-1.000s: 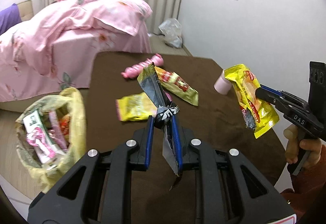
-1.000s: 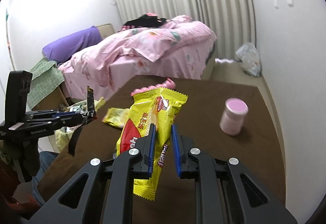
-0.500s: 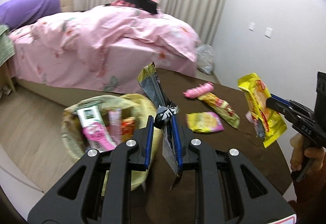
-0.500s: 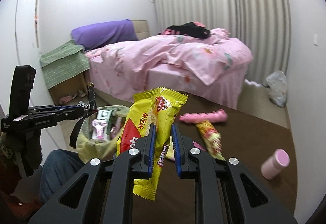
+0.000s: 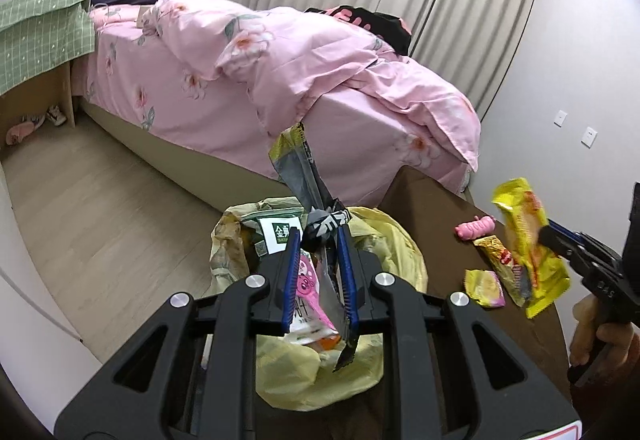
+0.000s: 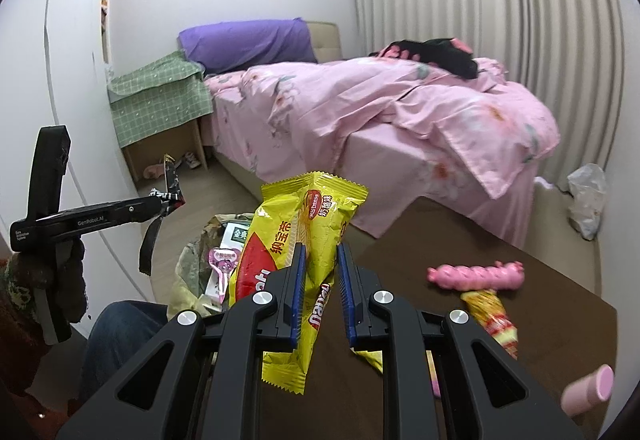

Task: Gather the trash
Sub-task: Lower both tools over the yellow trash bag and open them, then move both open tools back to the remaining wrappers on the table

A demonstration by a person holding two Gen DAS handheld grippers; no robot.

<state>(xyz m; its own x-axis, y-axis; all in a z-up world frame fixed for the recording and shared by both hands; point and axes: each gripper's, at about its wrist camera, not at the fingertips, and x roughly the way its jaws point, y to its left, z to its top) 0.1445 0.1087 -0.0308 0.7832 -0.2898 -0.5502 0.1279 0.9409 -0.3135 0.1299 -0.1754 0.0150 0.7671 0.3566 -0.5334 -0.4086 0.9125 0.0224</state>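
Left gripper (image 5: 319, 240) is clamped on a dark foil wrapper (image 5: 301, 164), long axis upright, directly over the open yellow trash bag (image 5: 394, 240) beside the table's (image 5: 424, 200) left edge. Right gripper (image 6: 319, 260), clamped on a yellow snack packet (image 6: 308, 216), sits farther off over the table, bag to its front-left. The left looks placed to drop first.

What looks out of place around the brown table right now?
Three wrappers and a pink sausage toy are strewn on the table, a pink bottle lies tipped near its edge, and a crumpled plastic bag sits on the floor by the curtain.

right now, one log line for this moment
left tongs: shut on dark wrapper | right tongs: shut on yellow wrapper | trash bag: open
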